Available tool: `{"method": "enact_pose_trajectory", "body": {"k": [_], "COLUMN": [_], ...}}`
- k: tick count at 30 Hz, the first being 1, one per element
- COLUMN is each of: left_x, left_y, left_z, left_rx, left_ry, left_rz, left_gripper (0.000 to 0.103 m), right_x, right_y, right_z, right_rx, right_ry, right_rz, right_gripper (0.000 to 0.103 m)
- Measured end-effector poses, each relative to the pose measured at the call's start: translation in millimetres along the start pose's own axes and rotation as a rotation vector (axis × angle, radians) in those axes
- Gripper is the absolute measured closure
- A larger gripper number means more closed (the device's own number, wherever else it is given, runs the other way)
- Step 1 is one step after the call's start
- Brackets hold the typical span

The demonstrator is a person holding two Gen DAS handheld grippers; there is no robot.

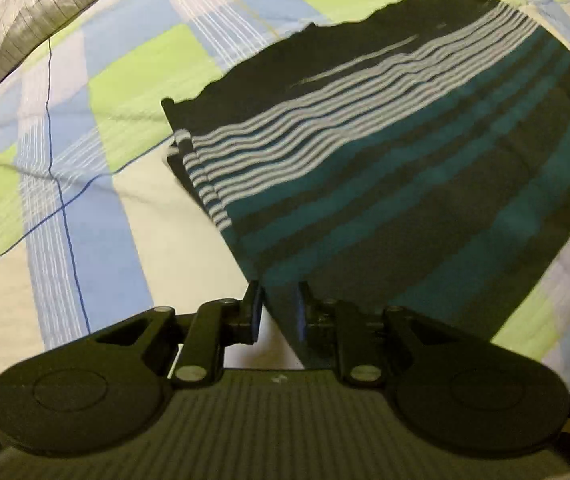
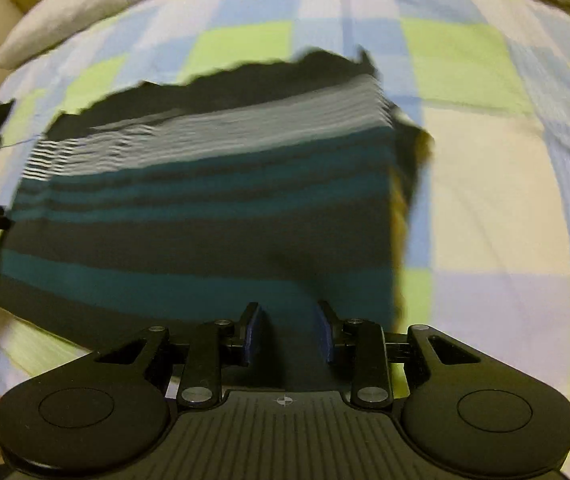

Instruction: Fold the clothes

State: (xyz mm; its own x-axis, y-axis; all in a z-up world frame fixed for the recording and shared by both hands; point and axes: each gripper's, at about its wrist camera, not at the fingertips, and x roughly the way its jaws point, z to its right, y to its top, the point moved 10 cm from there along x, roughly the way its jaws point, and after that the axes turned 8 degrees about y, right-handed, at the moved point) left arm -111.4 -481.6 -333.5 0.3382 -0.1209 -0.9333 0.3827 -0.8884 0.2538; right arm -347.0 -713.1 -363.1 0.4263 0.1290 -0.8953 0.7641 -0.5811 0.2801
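1. Striped garment point(image 1: 385, 168): a dark knit cloth with thin white stripes near its far part and broad teal bands nearer the cameras, lying spread on the bed; its far edge is wavy and its left edge shows stacked layers.
2. Left gripper point(image 1: 279, 310): low over the bed, aimed along the garment's near left corner. Its black fingers point(image 1: 251, 308) stand a narrow gap apart with the cloth's corner lying between them; whether they pinch it cannot be told.
3. Right gripper point(image 2: 287, 328): low at the garment's near edge, towards its right side. Its blue-padded fingers point(image 2: 255, 330) are parted, dark cloth filling the gap; grip cannot be told.
4. Bedspread point(image 1: 85, 152): quilted cotton in checks of pale blue, lime green and cream, with fine white lines.
5. Pillow point(image 2: 85, 12): grey, creased, at the far edge of the bed.
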Motion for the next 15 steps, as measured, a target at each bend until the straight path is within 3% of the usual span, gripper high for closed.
{"method": "enact_pose_trajectory", "body": {"k": [5,9,12,15], "left_x": [-11,-20,-20,-13], "left_y": [-4,-5,1,1], "left_z": [-2,-6,-19,-29], "left_rx": [0.05,0.099,0.21,0.395], "left_ry": [-0.002,-0.005,-0.006,-0.017], "left_rz": [0.003,0.014,0.076,0.166], "left_gripper": [0.088,0.088,0.082,0.068], "right_x": [-2,-11,-24,-28], "right_y": [-8,-8,-6,0], "right_z": [20,18,0,-42], "right_rx": [0.16,0.197,0.186,0.117], "right_ry": [0.026,-0.046,-0.11,-0.141], "right_rz": [0.022,0.032,0.065,0.109], "right_gripper": [0.07,0.07,0.07,0.068]}}
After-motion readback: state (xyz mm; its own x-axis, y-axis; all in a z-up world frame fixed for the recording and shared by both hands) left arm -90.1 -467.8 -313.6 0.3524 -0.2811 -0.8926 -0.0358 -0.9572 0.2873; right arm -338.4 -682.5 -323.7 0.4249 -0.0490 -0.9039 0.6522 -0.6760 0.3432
